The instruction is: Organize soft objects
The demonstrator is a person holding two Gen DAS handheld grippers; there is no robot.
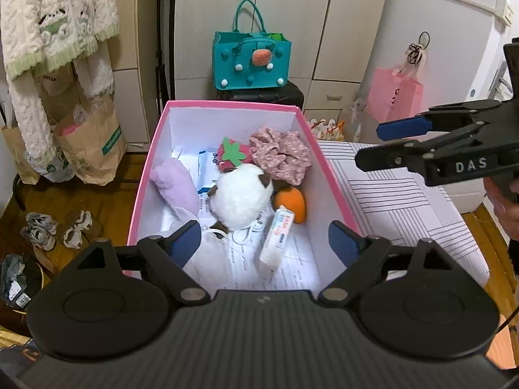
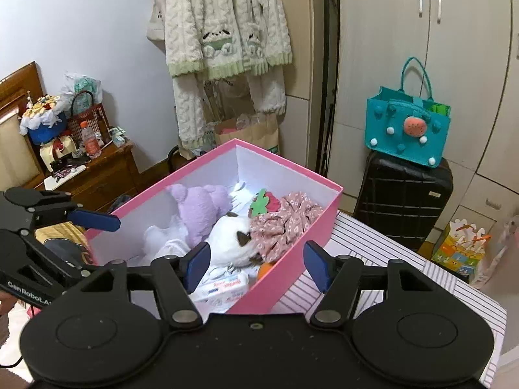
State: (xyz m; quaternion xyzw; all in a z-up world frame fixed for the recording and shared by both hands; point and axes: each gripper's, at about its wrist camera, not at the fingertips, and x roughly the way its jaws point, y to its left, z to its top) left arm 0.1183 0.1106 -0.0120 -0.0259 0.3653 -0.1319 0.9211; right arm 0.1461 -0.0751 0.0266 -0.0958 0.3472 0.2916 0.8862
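I see one pink box [image 1: 152,149] with white inner walls standing on a striped cloth [image 1: 399,201], and the soft things lie inside it. I count one white plush with brown patches [image 1: 240,194] in the middle, one lilac plush [image 1: 176,183] against the left wall, one strawberry toy [image 1: 232,154] with a green leaf toward the far end, one pink flowered fabric bundle [image 1: 280,155] in the far right corner, and one orange soft toy [image 1: 292,204] just right of the white plush. One tissue pack [image 1: 277,238] lies nearer me on printed papers lining the floor, and a white cloth piece [image 1: 211,253] sits in the near left corner.

My left gripper [image 1: 264,241] hangs over the near end of the box with its jaws spread wide and nothing between them. My right gripper [image 2: 256,264] is above the box's near right wall, jaws likewise apart, gripping nothing; the wall's pink edge shows through the gap.

Behind the box I see one teal felt bag [image 1: 251,61] standing on one black suitcase [image 2: 402,197]. Two brown paper bags [image 1: 92,142] stand on the floor at left.
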